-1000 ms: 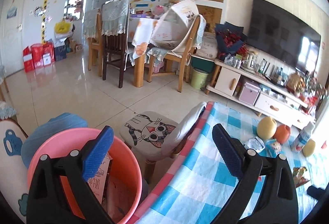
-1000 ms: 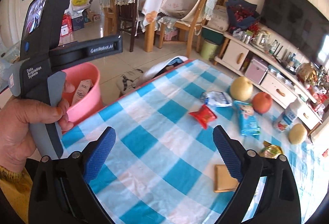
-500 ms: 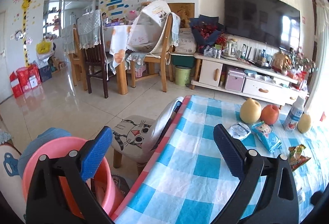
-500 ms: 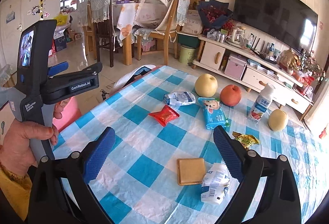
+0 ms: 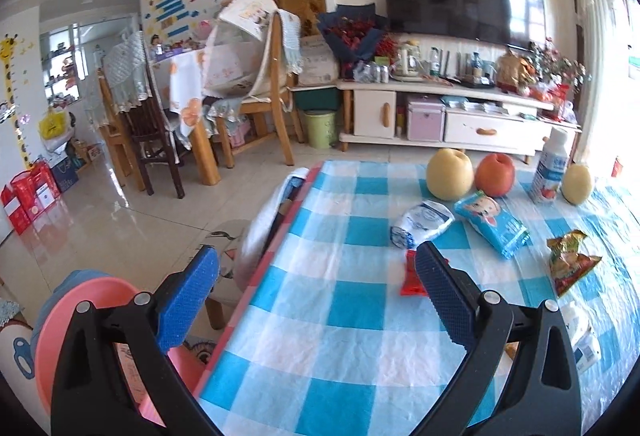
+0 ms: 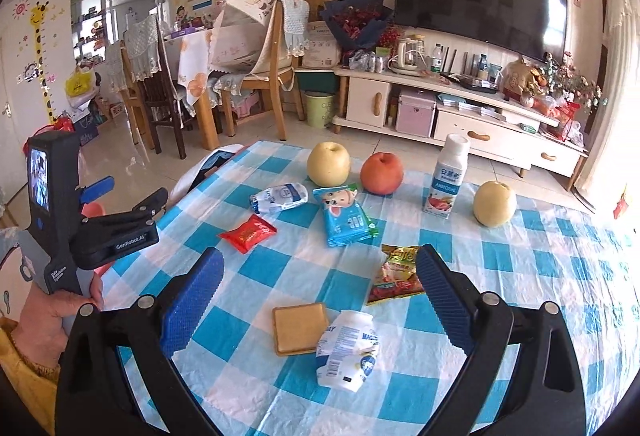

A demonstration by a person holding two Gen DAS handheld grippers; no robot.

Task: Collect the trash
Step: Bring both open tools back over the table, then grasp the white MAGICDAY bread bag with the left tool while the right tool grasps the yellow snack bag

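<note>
A pink bin (image 5: 80, 320) sits beside the counter (image 5: 320, 336), under the left gripper (image 5: 316, 296), fingers spread, empty. Red wrapper (image 6: 248, 233), blue packet (image 6: 347, 221), cracker (image 6: 300, 328) and white bottle (image 6: 347, 350) lie before the right gripper (image 6: 319, 296), fingers released.

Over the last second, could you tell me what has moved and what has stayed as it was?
The left gripper swung away from over the pink bucket toward the table; the red wrapper now lies at its right fingertip. The right gripper pulled back above the table, bringing the white packet into view. Neither took or released anything; both jaws remain open, and the table items lie unmoved.
</note>
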